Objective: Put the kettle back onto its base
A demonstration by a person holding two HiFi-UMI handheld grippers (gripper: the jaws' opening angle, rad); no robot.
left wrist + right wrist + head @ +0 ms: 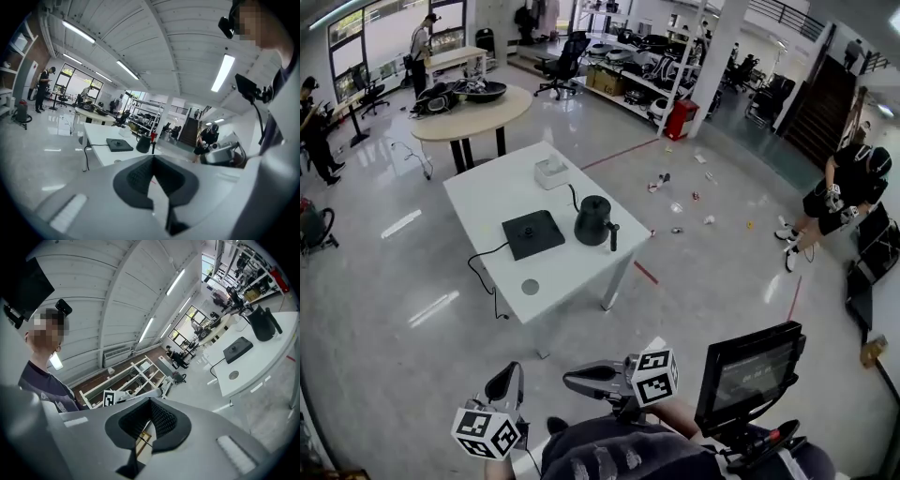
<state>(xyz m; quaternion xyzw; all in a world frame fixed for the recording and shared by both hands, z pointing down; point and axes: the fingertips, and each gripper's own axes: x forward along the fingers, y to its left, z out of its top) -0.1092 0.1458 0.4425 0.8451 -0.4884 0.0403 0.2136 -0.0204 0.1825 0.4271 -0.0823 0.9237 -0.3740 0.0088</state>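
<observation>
Holding nothing, both tongs are clenched: the left gripper and the right gripper each show their jaws pressed together at the tips, with no item between them. Both sit low in the head view, close to the person's body and well apart from the white table.

The black kettle stands upright on that table, just beside the flat black base and not on it. Its handle points toward the table's near edge. A black cable runs from the base over the table edge. A small white box sits at the far end.

Open floor lies between the grippers and the table. The kettle's lid is on; contents cannot be seen.
</observation>
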